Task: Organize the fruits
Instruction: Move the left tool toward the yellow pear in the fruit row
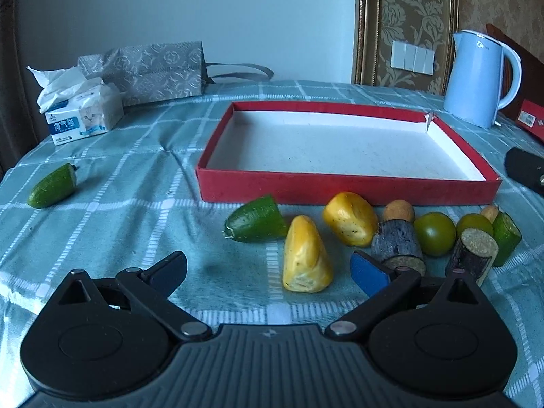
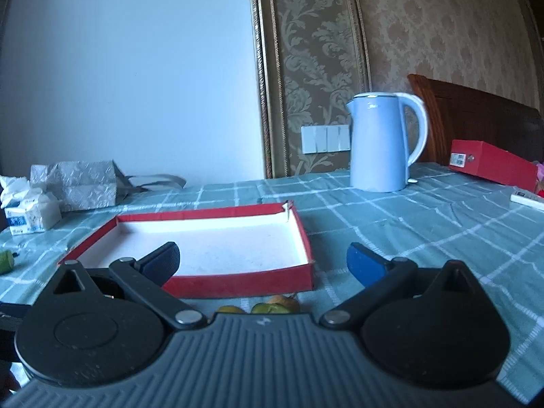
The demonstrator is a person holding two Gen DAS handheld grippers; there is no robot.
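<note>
Table: covered by a teal checked tablecloth (image 1: 142,183), bearing everything below.
Red tray: a shallow red box lid with a white inside (image 1: 343,146), nothing in it; in the right wrist view its near red wall (image 2: 238,285) lies just beyond the fingertips.
Kettle: a pale blue electric kettle (image 1: 476,78) stands upright behind the tray's far right corner, apart from it.
Grey bag: a patterned grey bag (image 1: 153,68) lies at the far left, with a tissue pack (image 1: 81,115) just in front of it.
Left gripper: released, fingers spread wide (image 1: 268,270), holding nothing, low over the cloth.
Right gripper: released, fingers spread wide (image 2: 263,261), holding nothing, over the tray's near edge.
Fruit row: on the cloth between the left gripper and the tray's near wall.
Yellow pieces: one yellow wedge (image 1: 306,255) sits between the left gripper's fingertips, apart from both; a second (image 1: 350,219) lies just behind it.
Cucumber pieces: one green piece (image 1: 255,222) is left of the yellow wedges; another (image 1: 52,187) lies alone, well to the left.
Dark cylinders: one bark-coloured piece (image 1: 396,241) is just behind the blue right finger pad (image 1: 369,275); another (image 1: 472,253) is further right.
Green tomatoes: two round ones (image 1: 435,233) between the cylinders.
</note>
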